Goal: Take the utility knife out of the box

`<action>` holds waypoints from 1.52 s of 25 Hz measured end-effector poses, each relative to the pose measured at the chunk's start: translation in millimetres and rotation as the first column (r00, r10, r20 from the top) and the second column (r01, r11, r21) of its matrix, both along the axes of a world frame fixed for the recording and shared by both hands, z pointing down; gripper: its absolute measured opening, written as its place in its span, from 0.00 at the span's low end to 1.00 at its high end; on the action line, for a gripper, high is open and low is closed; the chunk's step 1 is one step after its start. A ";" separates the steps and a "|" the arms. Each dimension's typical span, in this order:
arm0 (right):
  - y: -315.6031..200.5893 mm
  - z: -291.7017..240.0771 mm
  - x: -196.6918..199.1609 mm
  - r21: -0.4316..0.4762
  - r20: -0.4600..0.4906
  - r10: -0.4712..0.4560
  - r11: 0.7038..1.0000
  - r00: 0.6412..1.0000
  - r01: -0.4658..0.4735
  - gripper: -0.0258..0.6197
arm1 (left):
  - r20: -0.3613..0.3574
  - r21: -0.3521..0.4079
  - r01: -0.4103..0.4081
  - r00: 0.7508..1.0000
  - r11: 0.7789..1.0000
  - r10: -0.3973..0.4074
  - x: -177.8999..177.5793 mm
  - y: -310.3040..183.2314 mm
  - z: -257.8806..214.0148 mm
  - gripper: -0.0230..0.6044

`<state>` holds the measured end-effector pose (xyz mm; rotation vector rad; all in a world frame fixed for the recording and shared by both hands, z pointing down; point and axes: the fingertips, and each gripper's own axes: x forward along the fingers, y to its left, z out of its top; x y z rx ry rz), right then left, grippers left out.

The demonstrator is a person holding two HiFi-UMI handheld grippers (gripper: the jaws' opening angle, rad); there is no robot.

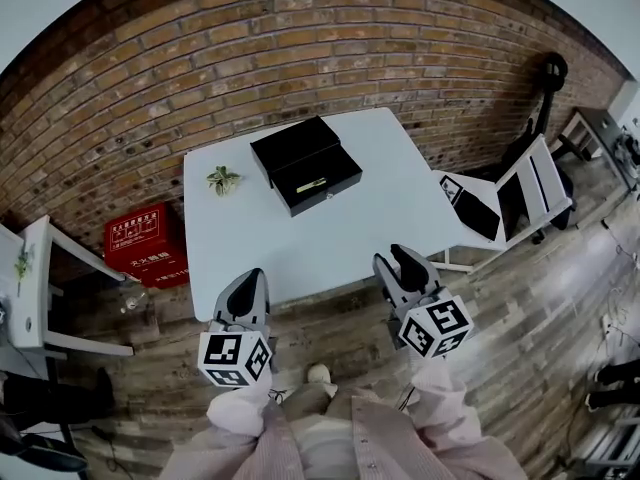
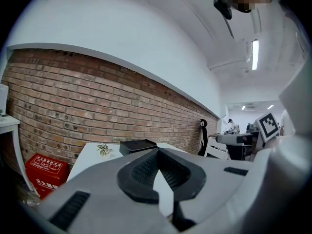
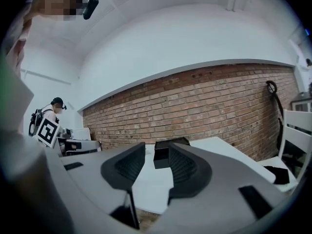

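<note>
An open black box (image 1: 318, 180) lies on the far half of the white table (image 1: 330, 243), its lid (image 1: 293, 144) folded back toward the brick wall. A yellowish utility knife (image 1: 312, 184) rests inside the box. Both grippers hover off the table's near edge, well short of the box. My left gripper (image 1: 252, 276) is shut and holds nothing; its tips meet in the left gripper view (image 2: 157, 150), with the box (image 2: 139, 145) far beyond. My right gripper (image 1: 398, 260) stands open and holds nothing; the box (image 3: 162, 156) shows through its gap (image 3: 156, 152).
A small potted plant (image 1: 223, 178) sits on the table left of the box. A red case (image 1: 147, 245) is on the floor at the left. A white folding chair (image 1: 520, 193) stands to the table's right. Another white table (image 1: 30, 288) is at far left.
</note>
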<state>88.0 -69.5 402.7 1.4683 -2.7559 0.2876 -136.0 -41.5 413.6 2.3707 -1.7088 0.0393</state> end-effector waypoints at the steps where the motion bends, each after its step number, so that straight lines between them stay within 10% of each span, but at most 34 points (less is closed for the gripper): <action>1: -4.1 0.0 -0.8 0.001 -0.003 0.003 1.000 1.000 -0.003 0.24 | 0.000 0.001 -0.004 1.000 1.000 0.004 -0.5 -4.1 0.0 0.02; 38: -193.2 34.6 -39.7 -0.111 0.003 -0.154 0.982 0.988 0.154 0.24 | -0.024 -0.113 0.124 0.992 0.986 -0.128 -21.7 -152.4 36.4 0.02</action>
